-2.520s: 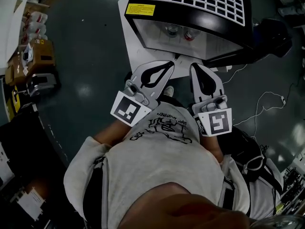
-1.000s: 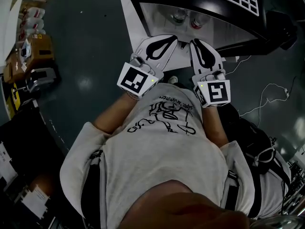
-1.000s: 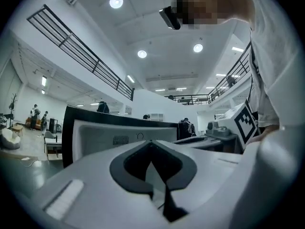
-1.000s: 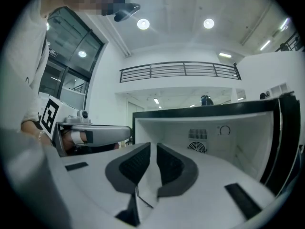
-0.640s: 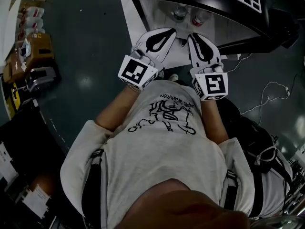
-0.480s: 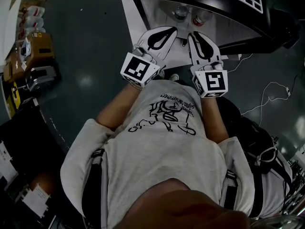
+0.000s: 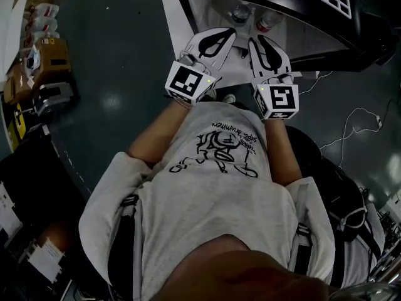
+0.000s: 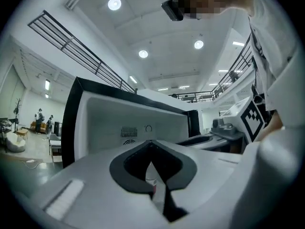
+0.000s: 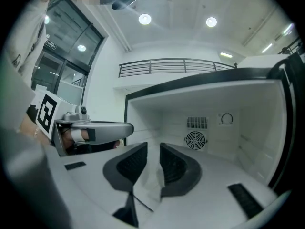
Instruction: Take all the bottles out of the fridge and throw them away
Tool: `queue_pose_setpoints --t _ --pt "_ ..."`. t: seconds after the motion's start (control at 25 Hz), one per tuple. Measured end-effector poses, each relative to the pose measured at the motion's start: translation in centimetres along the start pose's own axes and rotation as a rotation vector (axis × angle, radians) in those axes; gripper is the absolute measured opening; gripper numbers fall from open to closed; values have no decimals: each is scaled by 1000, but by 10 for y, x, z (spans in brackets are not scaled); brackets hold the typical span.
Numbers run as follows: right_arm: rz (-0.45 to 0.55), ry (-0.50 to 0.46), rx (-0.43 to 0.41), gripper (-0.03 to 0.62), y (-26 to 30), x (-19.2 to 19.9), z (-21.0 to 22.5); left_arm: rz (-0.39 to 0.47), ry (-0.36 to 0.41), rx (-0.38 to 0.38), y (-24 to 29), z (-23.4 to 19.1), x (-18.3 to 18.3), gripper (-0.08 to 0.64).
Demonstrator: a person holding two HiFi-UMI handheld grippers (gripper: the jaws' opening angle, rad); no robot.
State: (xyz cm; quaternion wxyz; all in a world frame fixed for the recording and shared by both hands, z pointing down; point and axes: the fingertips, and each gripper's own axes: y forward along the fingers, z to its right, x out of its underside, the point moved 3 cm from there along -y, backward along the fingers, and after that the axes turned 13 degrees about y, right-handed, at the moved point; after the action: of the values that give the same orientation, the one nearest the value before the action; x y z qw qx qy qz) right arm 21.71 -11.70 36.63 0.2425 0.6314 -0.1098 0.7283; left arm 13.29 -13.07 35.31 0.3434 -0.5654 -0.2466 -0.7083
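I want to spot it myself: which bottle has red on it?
Look inside the black fridge ahead of the person, where two bottles stand. Yours is the right-hand bottle in the head view: red near its top, while the left-hand bottle looks clear.

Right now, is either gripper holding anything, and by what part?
Nothing held. Left gripper jaws together, empty. Right gripper jaws have just been opening, slightly apart, nothing gripped between them. Bottles stand in the fridge.
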Motion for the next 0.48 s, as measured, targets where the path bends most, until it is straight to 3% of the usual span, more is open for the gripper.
queue_pose_setpoints --t 0.48 --pt "3 -13 -6 84 18 12 12 -20 -27 -29 11 -6 26 9"
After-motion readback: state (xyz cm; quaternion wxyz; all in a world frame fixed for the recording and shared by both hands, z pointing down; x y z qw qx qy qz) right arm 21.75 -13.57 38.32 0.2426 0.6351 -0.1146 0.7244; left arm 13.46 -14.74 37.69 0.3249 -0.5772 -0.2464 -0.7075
